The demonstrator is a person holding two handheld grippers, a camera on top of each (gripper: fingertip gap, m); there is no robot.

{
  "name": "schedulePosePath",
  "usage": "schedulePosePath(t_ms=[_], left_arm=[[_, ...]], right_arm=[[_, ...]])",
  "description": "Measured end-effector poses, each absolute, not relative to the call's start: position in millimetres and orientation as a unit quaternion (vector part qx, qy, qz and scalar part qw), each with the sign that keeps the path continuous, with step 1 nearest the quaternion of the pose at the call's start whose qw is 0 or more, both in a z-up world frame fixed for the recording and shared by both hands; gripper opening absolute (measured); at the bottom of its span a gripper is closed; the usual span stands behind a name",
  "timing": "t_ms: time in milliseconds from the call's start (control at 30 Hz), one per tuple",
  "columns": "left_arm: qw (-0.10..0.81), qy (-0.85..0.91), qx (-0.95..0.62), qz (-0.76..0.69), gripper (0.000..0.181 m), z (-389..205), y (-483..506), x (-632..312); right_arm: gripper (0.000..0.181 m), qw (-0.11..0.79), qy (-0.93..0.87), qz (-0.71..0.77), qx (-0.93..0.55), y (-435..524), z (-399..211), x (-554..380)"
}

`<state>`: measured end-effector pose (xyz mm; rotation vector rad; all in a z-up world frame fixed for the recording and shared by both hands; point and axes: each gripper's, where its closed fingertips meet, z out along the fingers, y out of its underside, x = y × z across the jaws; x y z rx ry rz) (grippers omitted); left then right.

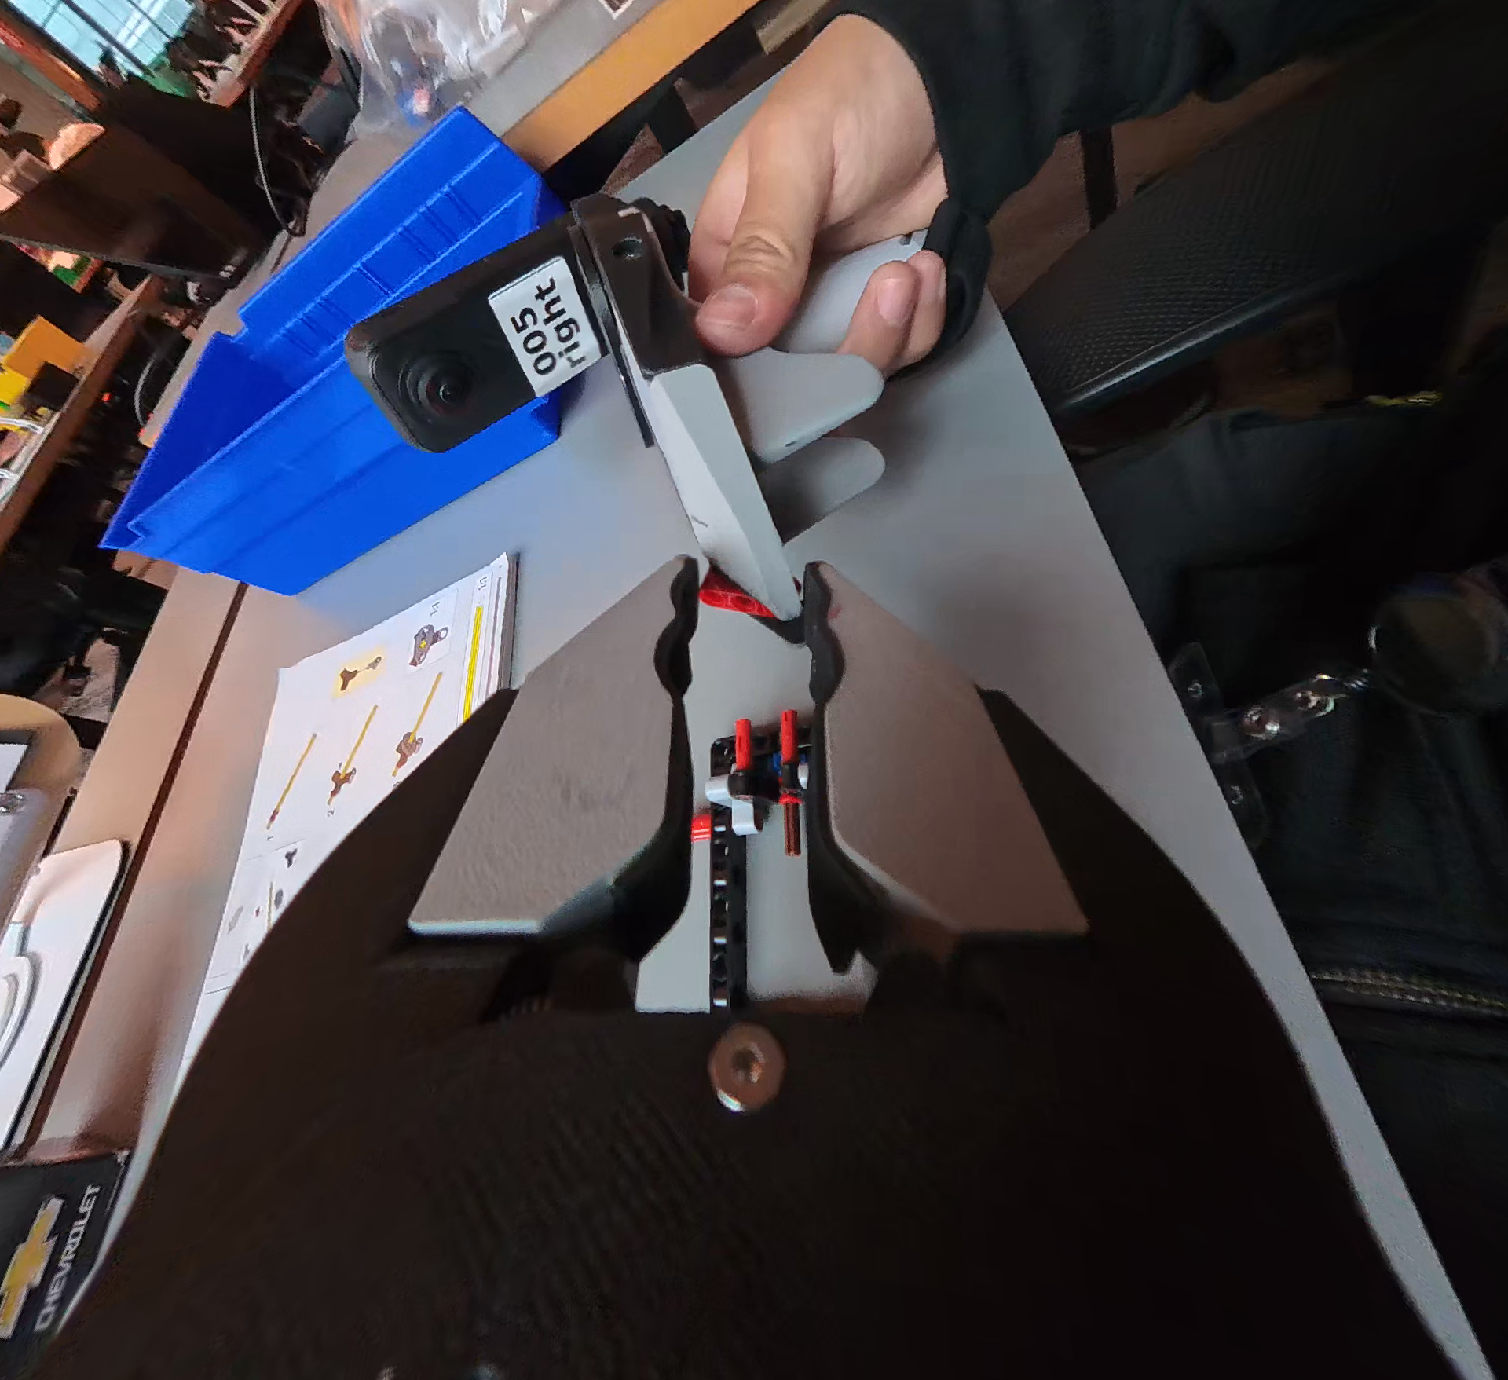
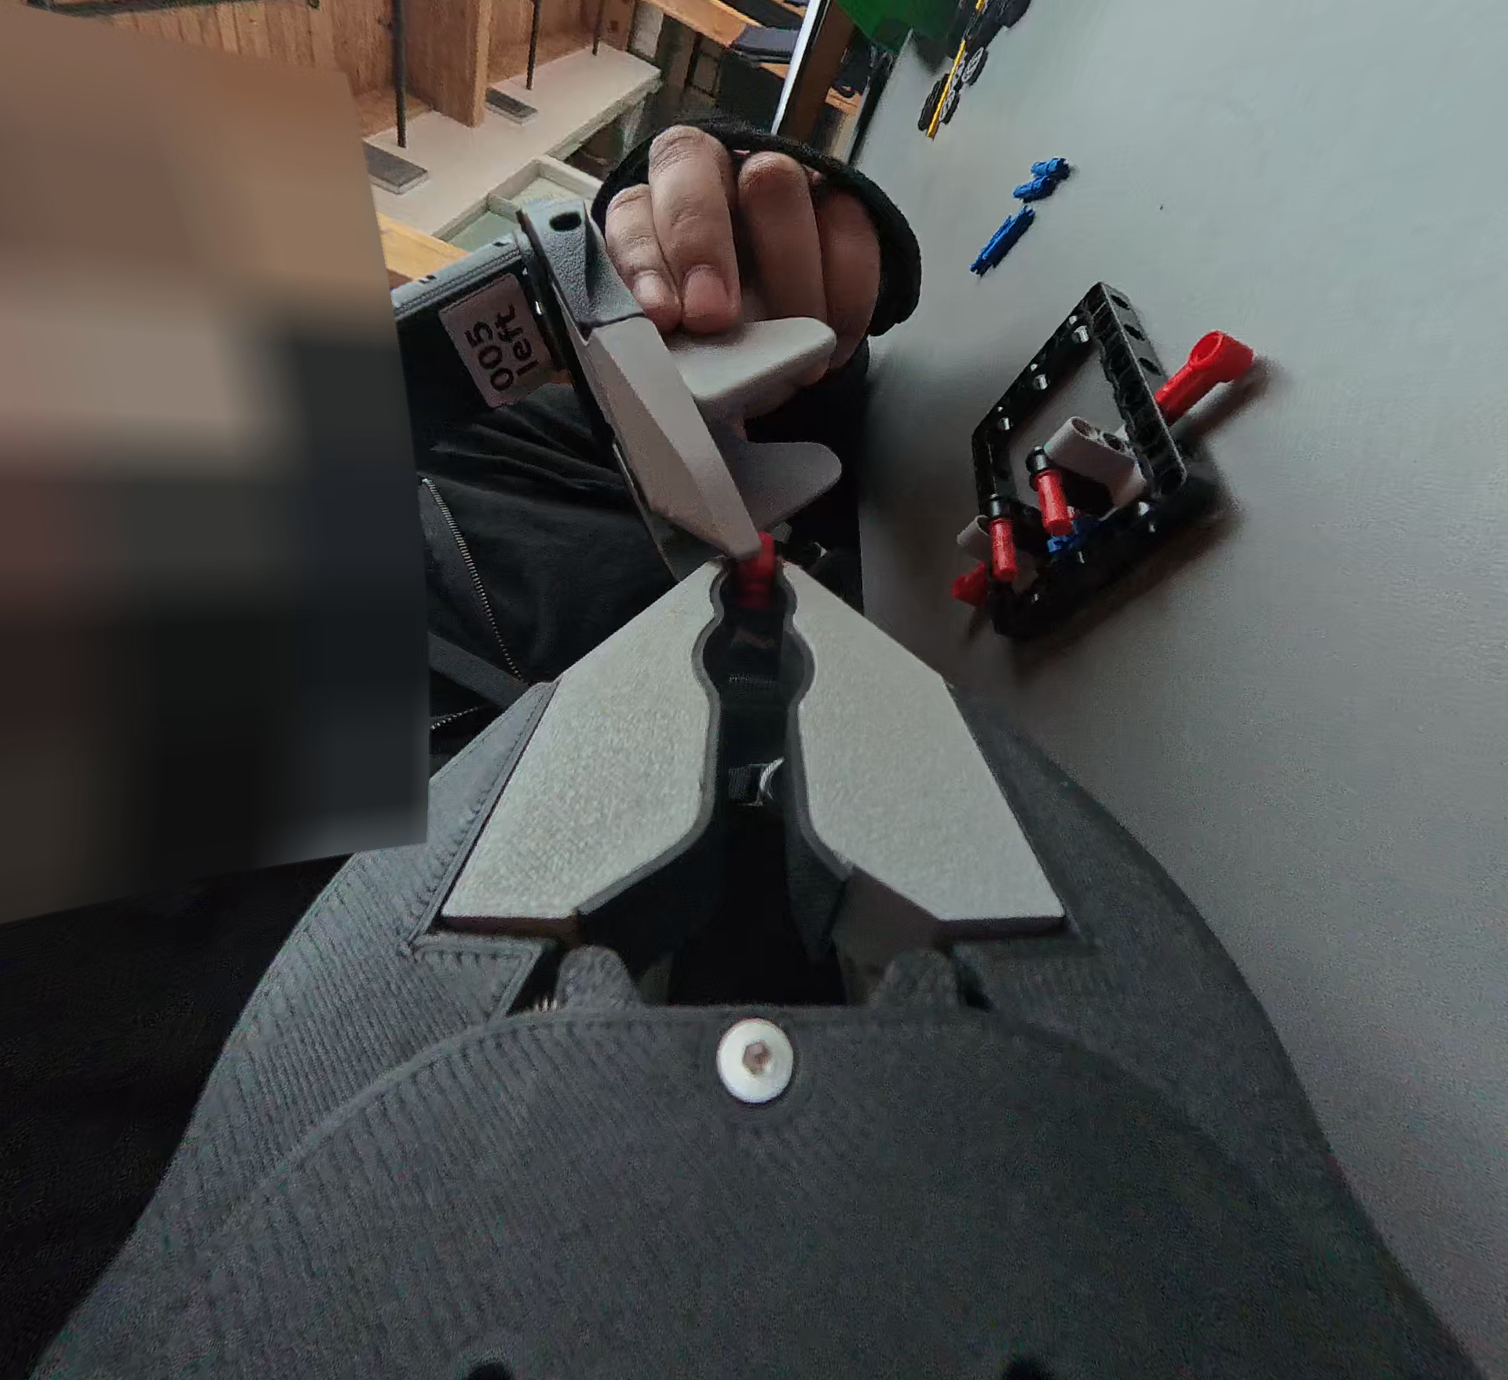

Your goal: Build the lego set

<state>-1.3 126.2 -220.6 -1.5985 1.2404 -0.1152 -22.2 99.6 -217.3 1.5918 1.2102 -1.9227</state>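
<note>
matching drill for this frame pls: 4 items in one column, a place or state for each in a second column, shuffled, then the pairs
Items
1. small red piece
2. black frame assembly
3. blue pins
4. blue bin

Places or states
A. lying loose on the grey table, beyond the frame
B. flat on the table, red pins stuck in it
C. pinched at the tips of the right gripper, off the table
D. past the open instruction booklet

Pairs: 1-C, 2-B, 3-A, 4-D
</note>
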Motion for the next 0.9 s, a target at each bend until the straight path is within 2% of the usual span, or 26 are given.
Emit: schedulePosePath(t_ms=[667,800,900], left_arm=[[0.510,0.476,-0.698,-0.165,0.022,-224.2,124.8,-6.1],[0.503,0.448,-0.705,-0.221,0.022,-221.0,126.0,-12.1],[0.460,0.411,-0.724,-0.308,0.023,-223.7,123.8,-13.9]], right_arm=[[0.006,0.158,0.402,-0.715,0.550,111.4,-219.7,-20.6],[0.007,0.095,0.419,-0.714,0.553,120.7,-217.9,-15.9],[0.010,-0.043,0.489,-0.670,0.557,129.1,-218.7,-13.5]])
